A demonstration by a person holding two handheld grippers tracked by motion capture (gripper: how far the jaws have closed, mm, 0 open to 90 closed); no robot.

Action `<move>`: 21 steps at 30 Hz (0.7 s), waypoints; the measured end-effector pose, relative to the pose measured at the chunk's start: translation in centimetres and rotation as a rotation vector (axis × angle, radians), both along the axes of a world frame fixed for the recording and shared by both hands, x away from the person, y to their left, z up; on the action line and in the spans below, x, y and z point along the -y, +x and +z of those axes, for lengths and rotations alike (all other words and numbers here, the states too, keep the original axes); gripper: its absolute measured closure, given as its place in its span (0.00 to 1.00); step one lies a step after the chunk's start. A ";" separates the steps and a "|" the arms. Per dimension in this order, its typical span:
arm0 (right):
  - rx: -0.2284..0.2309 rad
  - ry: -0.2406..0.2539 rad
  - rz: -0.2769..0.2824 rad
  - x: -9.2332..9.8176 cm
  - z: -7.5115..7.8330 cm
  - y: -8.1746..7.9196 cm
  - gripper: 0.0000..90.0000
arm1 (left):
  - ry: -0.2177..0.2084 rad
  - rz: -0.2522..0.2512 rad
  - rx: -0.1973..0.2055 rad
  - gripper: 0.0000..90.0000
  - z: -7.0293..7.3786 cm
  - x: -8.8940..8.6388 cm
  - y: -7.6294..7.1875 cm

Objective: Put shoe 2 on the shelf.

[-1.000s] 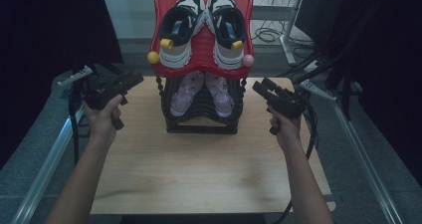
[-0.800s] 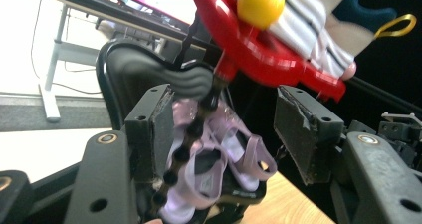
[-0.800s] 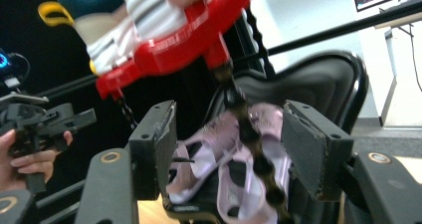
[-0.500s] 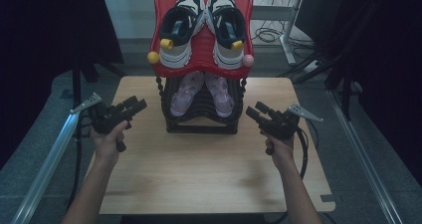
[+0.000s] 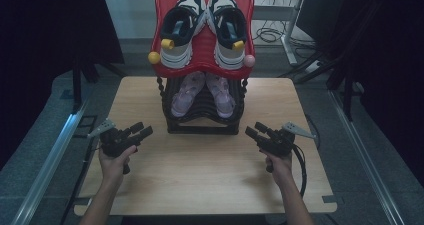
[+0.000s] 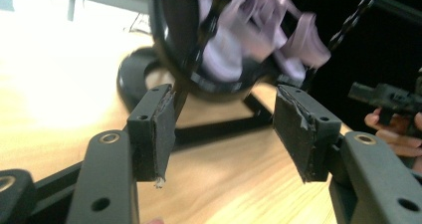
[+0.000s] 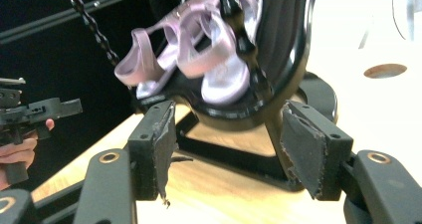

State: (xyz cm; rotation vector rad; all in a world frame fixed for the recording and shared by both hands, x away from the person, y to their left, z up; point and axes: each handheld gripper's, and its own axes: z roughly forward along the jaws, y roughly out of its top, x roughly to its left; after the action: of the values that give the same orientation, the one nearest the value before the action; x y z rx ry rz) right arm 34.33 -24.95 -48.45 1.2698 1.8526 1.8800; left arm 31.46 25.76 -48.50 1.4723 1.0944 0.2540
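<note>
Both grippers lowered since a second ago: left gripper point(image 5: 146, 131) and right gripper point(image 5: 252, 131) now held low over wooden table point(image 5: 200, 175), jaws wide, nothing gripped. Lilac sandals point(image 5: 202, 92) seated on black lower shelf point(image 5: 202, 127) between them. Approach to sandals judged underway.

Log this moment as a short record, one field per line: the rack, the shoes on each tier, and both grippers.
surface: wooden table
rack: two-tier shoe rack at the far middle of the table, red upper shelf over a black lower shelf
upper tier: pair of black, white and grey sneakers
lower tier: pair of lilac sandals
left gripper: open, holding nothing, on the left of the rack, aimed toward its base
right gripper: open, holding nothing, on the right of the rack, aimed toward its base
contact: neither gripper touches the rack or the shoes
</note>
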 end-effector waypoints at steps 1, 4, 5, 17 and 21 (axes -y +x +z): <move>-0.004 -0.005 0.001 -0.1 -0.3 0.0 0.43 | 0.002 -0.002 -0.010 0.46 -0.4 0.0 -0.1; -0.019 -0.030 -0.004 -0.2 -1.2 -0.3 0.43 | 0.009 0.002 -0.027 0.46 -1.4 -0.3 -0.2; -0.025 -0.037 -0.004 -0.3 -1.5 -0.3 0.43 | 0.019 0.001 -0.035 0.46 -1.5 -0.4 -0.2; -0.049 -0.112 0.003 -1.0 -3.0 -0.9 0.44 | 0.047 0.012 -0.083 0.46 -3.3 -1.4 -1.0; -0.044 -0.098 -0.004 -0.7 -2.7 -1.0 0.44 | 0.048 0.011 -0.083 0.46 -3.4 -1.4 -1.1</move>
State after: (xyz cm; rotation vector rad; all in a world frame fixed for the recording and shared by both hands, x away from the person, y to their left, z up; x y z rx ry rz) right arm 33.38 -24.21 -51.19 1.2911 1.9369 1.7495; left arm 30.40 27.15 -51.91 1.5311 1.1701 0.2297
